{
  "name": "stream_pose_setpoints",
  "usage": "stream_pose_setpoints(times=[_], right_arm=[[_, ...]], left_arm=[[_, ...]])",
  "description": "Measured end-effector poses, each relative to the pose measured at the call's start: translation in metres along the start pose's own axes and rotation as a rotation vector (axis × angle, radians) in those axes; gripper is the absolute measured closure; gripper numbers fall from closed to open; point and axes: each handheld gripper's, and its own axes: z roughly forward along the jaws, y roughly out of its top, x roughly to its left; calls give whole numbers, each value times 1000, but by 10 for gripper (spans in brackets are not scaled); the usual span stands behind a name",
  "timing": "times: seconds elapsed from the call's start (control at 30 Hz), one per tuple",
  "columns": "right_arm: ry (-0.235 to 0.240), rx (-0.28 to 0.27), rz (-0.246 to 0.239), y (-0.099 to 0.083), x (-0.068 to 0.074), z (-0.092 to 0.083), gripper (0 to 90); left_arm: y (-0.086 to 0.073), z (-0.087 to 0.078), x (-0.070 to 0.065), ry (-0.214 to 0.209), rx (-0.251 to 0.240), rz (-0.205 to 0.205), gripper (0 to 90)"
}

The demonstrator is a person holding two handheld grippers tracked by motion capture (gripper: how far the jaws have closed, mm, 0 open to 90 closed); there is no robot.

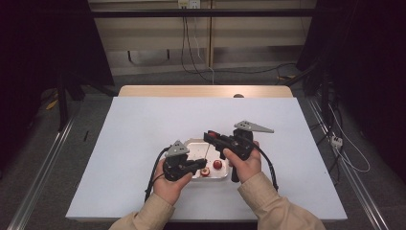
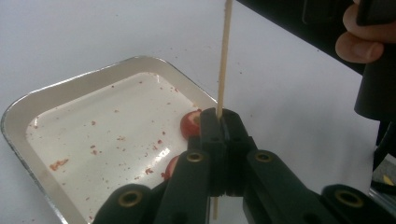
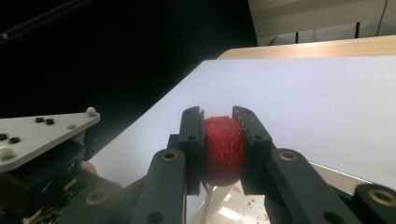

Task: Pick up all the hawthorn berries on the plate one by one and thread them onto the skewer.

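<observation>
Gripping a strawberry (image 3: 223, 150) in the right fingers (image 3: 192, 140), left fingers (image 2: 211, 128) are clenching the skewer (image 2: 225, 51), readying careful threading above the tray (image 2: 70, 86).

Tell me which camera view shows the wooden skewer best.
The left gripper view: the wooden skewer stands upright, pinched in the left claw beside the tray. In the high view it is only a faint thin line over the tray. In the right gripper view a pale sliver below the strawberry may be it; I cannot tell.
</observation>
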Motion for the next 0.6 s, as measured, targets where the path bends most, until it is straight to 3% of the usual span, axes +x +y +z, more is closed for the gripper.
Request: stream_pose_setpoints(times=[0.37, 0.4, 0.43, 0.47, 0.5, 0.53, 0.6], right_arm=[[0, -13, -2, -3, 1, 2, 746], [-3, -13, -3, -4, 1, 2, 746], [16, 26, 7, -7, 2, 5, 747], [58, 98, 32, -17, 5, 11, 745], [28, 45, -5, -23, 10, 12, 745], [18, 64, -14, -23, 11, 14, 744], [46, 60, 46, -23, 6, 15, 744]], left_arm=[[1, 0, 0, -17, -25, -33, 899], [3, -2, 0, -23, -67, -38, 899], [10, -8, 0, -4, -112, -51, 898], [16, -10, 1, 4, -75, -50, 897], [16, -8, 3, -2, -50, -52, 898], [15, -8, 4, -2, -38, -62, 898], [16, -11, 2, 23, -52, -43, 898]])
